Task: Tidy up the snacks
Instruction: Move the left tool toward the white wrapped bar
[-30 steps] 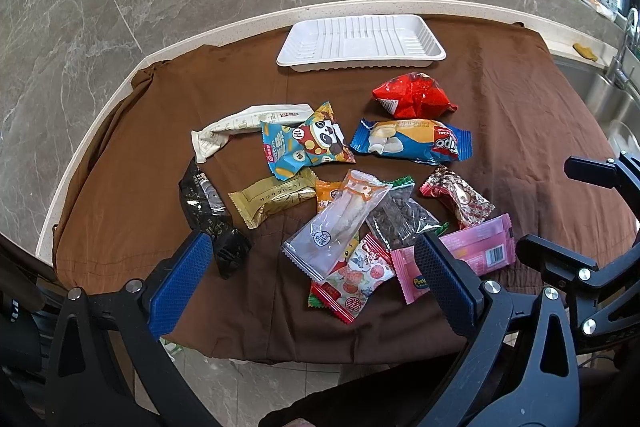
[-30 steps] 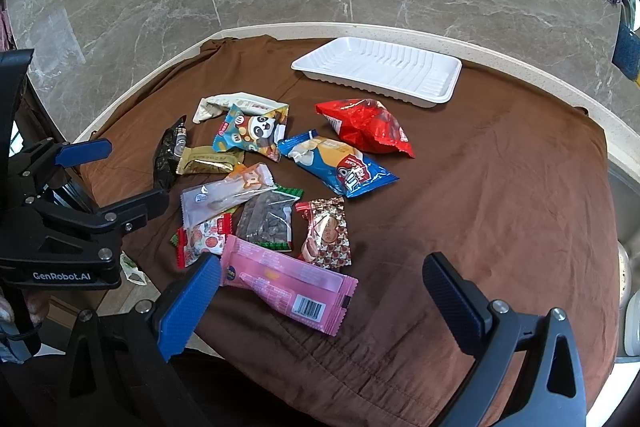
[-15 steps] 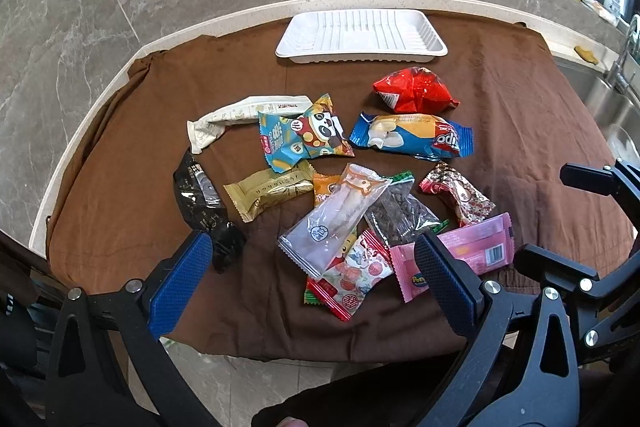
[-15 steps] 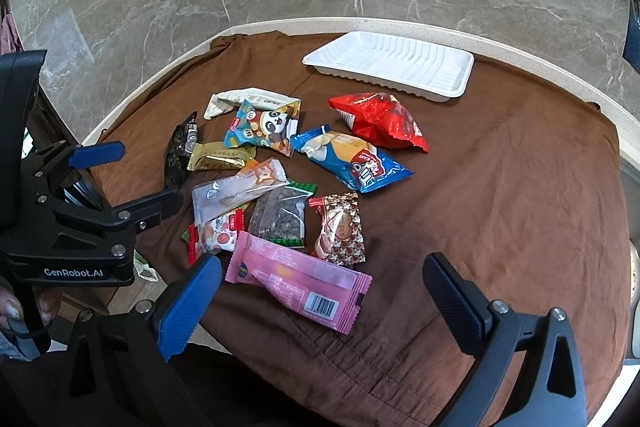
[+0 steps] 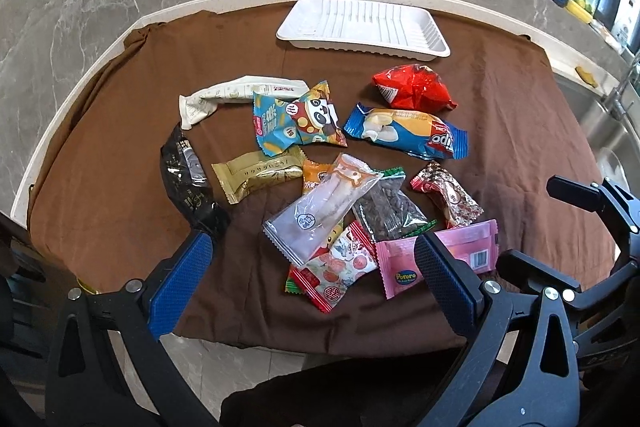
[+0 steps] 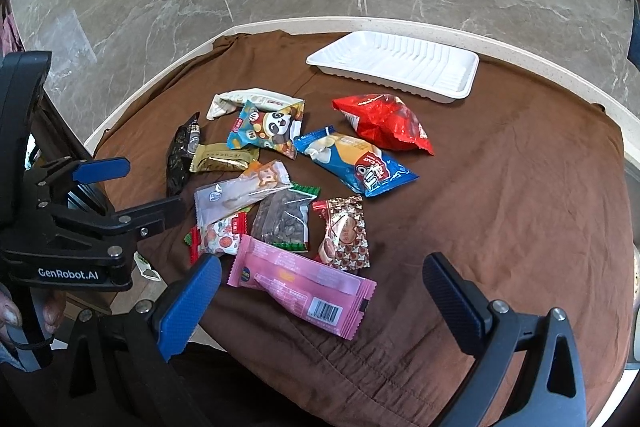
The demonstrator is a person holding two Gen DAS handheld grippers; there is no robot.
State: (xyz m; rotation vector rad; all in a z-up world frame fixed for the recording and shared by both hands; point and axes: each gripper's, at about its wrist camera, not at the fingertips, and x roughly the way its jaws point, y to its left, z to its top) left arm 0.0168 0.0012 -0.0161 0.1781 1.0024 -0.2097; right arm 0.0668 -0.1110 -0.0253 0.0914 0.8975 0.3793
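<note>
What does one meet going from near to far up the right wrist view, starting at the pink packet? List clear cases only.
Pink packet → blue cake packet → red crinkled bag → white tray.

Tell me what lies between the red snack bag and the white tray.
Only bare brown cloth. In the right wrist view, a strip of it separates the red snack bag from the white tray; the left wrist view agrees.

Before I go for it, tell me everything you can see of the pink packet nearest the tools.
The pink packet is a long, flat, glossy plastic wrapper with crimped ends, a barcode near one end and a small blue-and-yellow logo near the other. It lies sealed and flat on the brown cloth, nearest the front edge, overlapping the dark seed packet. Neither tool touches it.
</note>
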